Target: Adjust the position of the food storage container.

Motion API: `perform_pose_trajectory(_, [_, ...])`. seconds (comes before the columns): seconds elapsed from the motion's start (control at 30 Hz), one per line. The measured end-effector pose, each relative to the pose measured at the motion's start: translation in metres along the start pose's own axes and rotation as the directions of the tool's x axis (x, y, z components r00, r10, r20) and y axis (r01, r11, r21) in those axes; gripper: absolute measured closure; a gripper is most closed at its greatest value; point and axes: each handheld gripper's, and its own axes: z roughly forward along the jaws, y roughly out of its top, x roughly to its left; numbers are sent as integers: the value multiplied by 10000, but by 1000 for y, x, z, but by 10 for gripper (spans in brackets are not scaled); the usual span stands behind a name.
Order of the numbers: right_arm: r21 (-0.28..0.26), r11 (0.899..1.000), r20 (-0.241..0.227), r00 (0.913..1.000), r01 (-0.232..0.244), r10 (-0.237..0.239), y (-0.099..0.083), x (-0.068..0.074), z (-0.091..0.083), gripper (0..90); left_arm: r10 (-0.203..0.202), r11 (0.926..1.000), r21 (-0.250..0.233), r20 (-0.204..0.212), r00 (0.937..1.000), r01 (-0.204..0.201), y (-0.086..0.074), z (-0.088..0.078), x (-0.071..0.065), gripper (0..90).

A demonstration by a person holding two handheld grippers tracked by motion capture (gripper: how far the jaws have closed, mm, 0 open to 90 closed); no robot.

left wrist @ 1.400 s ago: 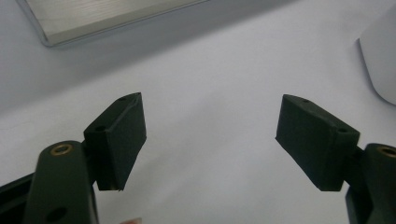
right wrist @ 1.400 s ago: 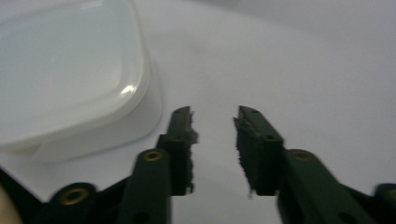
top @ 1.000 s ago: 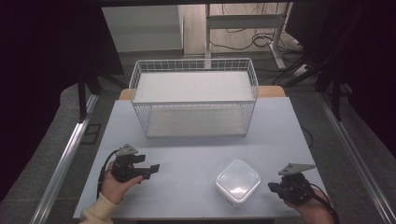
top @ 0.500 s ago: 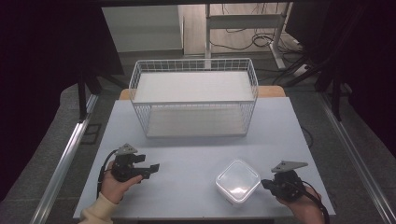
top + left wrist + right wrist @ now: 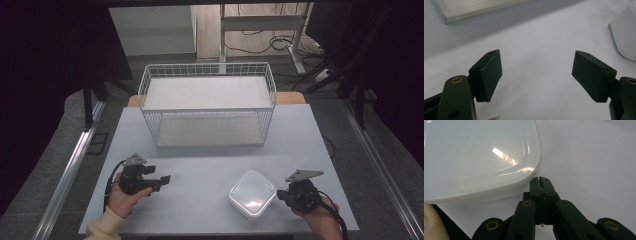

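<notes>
Nothing is done yet, as I judge it: the white lidded container [image 5: 252, 194] sits near the front edge of the table [image 5: 200, 170], at abt 5 o'clock from table centre, and no gripper has hold of it. The R gripper [image 5: 281, 194] is at the container's 3 o'clock side, very close to its corner; in the right gripper view the jaws are pressed flat together w/ nothing between them, tips just at the rim of the lid [image 5: 474, 157], touching or only beside I cannot tell. The L gripper [image 5: 165, 178] rests at abt 7 o'clock, well apart from the container; in the left gripper view its jaws stand wide apart, bare table between the pads [image 5: 487, 75], holding nothing. Farther back, at 12 o'clock, the white wire basket [image 5: 207, 107] stands w/ nothing inside. What is left, I think: take hold of the container and prob. carry it towards the basket, so almost the whole work remains.
</notes>
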Motion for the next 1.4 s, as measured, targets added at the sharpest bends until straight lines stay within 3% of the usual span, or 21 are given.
perform_pose_trajectory(0.57, [39, 9997, -149, 9996, 226, -225, 22, 9, 19, 894, -39, 10000, 0, 18, 10000, 39, 1, -1, 1, 236])
perform_pose_trajectory(1.03, [122, 9982, -369, 9976, 592, -587, 59, 13, 47, 894, -79, 9999, -94, -59, 10000, 79, 1, -5, 4, 236])
perform_pose_trajectory(1.4, [92, 9959, -580, 9943, 902, -895, 75, 19, 62, 895, -35, 10000, -69, -52, 10000, 34, 3, -3, 0, 236])
